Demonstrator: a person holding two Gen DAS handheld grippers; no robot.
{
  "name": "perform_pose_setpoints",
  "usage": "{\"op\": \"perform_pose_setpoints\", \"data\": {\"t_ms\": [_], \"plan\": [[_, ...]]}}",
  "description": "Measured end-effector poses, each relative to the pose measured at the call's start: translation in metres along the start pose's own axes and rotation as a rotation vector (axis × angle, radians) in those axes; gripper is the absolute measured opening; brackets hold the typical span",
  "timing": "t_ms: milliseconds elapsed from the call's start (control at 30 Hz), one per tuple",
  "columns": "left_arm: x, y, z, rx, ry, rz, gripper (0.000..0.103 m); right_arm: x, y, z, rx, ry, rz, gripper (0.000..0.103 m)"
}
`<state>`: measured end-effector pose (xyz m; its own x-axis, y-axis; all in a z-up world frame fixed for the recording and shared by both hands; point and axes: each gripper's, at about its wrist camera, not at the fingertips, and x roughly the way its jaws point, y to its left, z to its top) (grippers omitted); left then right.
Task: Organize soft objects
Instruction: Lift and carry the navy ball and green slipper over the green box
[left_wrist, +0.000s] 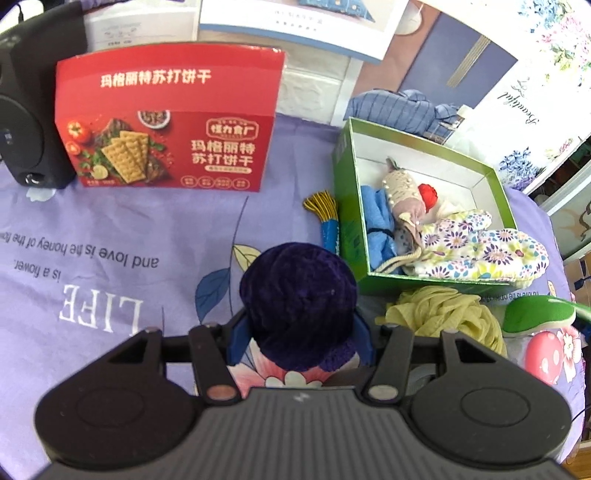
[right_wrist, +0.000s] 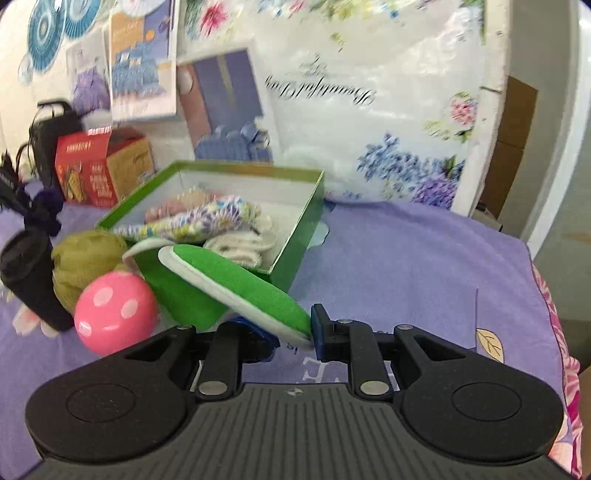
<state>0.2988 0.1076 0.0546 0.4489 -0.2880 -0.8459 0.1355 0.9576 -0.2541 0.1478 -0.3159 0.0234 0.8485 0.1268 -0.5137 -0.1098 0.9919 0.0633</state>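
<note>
A: What's laid out in front of you, starting at the left?

B: A black speaker (left_wrist: 22, 122) stands at the far left of your table (left_wrist: 110, 240), which is covered in a lilac cloth printed with leaves and lettering. Beside the speaker is a red cracker box (left_wrist: 166, 122), upright. Posters and bedding pictures lean along the wall behind.

A: And your left hand-held gripper (left_wrist: 301, 332)?

B: It is clenched on a dark purple knitted ball (left_wrist: 299, 306), lifted off the cloth. Just right of it a gold-and-blue tassel (left_wrist: 325, 218) lies against the green box (left_wrist: 341, 177). The box is open and holds a blue cloth (left_wrist: 376, 221), a small doll (left_wrist: 404, 195) and a flowered oven mitt (left_wrist: 487, 251) hanging over its near rim. A yellow-green mesh puff (left_wrist: 443, 314) sits against the box's front wall.

A: Your right side?

B: Your right hand-held gripper (right_wrist: 295, 332) is grasping a green sponge pad (right_wrist: 236, 284) by one end, tilted up over the box's near corner. A pink spotted ball (right_wrist: 116, 312) rests near it. Right of the box, the cloth runs bare to the table's edge.
</note>
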Motion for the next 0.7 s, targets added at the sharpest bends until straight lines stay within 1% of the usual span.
{"op": "perform_pose_setpoints", "data": {"t_ms": [133, 233, 267, 300, 333, 367, 400, 533, 633, 700], "plan": [[-0.009, -0.002, 0.003, 0.007, -0.022, -0.001, 0.057, -0.014, -0.001, 0.011, 0.033, -0.086, 0.010, 0.001], [-0.015, -0.006, 0.004, 0.022, -0.038, -0.001, 0.057, -0.016, 0.001, 0.020, 0.020, -0.099, 0.012, 0.001], [-0.016, -0.007, 0.004, 0.028, -0.039, -0.002, 0.057, -0.012, 0.002, 0.022, 0.006, -0.066, 0.027, 0.001], [-0.015, -0.007, 0.002, 0.031, -0.036, -0.003, 0.057, -0.004, 0.004, 0.021, -0.006, -0.011, 0.040, 0.001], [-0.012, -0.008, 0.001, 0.034, -0.030, -0.003, 0.057, 0.003, 0.007, 0.017, -0.015, 0.023, 0.033, 0.002], [-0.010, -0.007, -0.001, 0.036, -0.026, -0.004, 0.057, 0.011, 0.008, 0.011, -0.020, 0.051, 0.019, 0.010], [-0.007, -0.006, -0.003, 0.034, -0.022, -0.002, 0.057, 0.019, 0.009, 0.005, -0.024, 0.077, 0.004, 0.010], [0.008, 0.000, -0.010, 0.033, 0.010, 0.010, 0.057, 0.042, 0.007, -0.014, 0.012, 0.082, -0.069, 0.014], [0.015, 0.005, -0.013, 0.036, 0.021, 0.015, 0.057, 0.058, 0.010, -0.014, -0.034, 0.084, -0.114, 0.018], [0.019, 0.008, -0.013, 0.035, 0.023, 0.015, 0.057, 0.071, 0.011, -0.013, -0.082, 0.095, -0.102, 0.022]]}}
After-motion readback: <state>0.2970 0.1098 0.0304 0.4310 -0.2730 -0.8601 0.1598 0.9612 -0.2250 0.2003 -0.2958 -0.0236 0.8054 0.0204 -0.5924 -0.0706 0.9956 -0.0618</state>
